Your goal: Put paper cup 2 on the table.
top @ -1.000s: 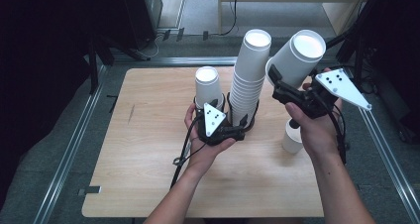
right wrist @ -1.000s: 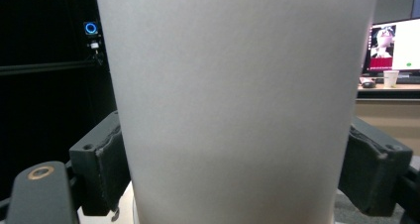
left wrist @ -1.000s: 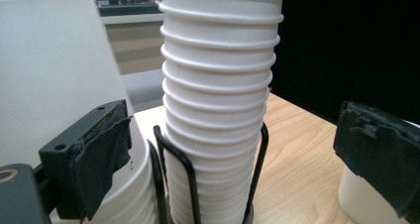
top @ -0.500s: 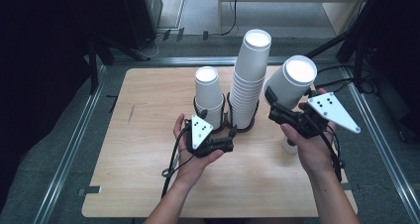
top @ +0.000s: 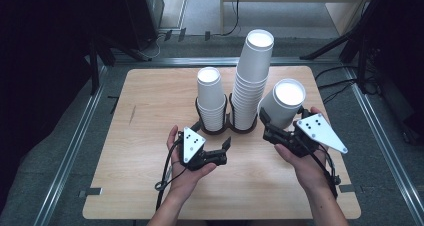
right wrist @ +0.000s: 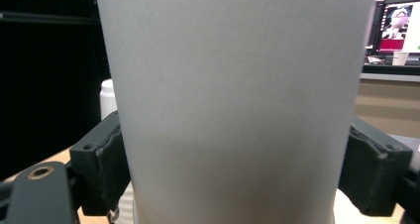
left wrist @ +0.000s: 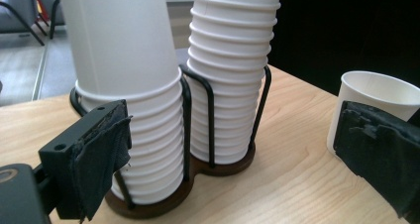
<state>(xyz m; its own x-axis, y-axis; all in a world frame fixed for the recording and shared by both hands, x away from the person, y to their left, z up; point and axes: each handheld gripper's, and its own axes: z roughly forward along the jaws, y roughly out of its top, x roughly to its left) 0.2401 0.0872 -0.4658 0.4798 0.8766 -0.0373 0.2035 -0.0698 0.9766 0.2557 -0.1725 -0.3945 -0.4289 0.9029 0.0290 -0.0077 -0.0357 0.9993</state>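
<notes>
Lowering a pulled cup to the table.

Right gripper (top: 272, 127) clamped on paper cup (top: 282, 103), at 3 o'clock from cup holder (top: 226, 128); left gripper (top: 223, 148) open, empty. Next: set down upright, release.

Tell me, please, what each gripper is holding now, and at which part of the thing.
The right gripper holds a white paper cup by its side wall, one jaw on each side. The left gripper holds nothing; its jaws stand open near the cup stacks.
</notes>
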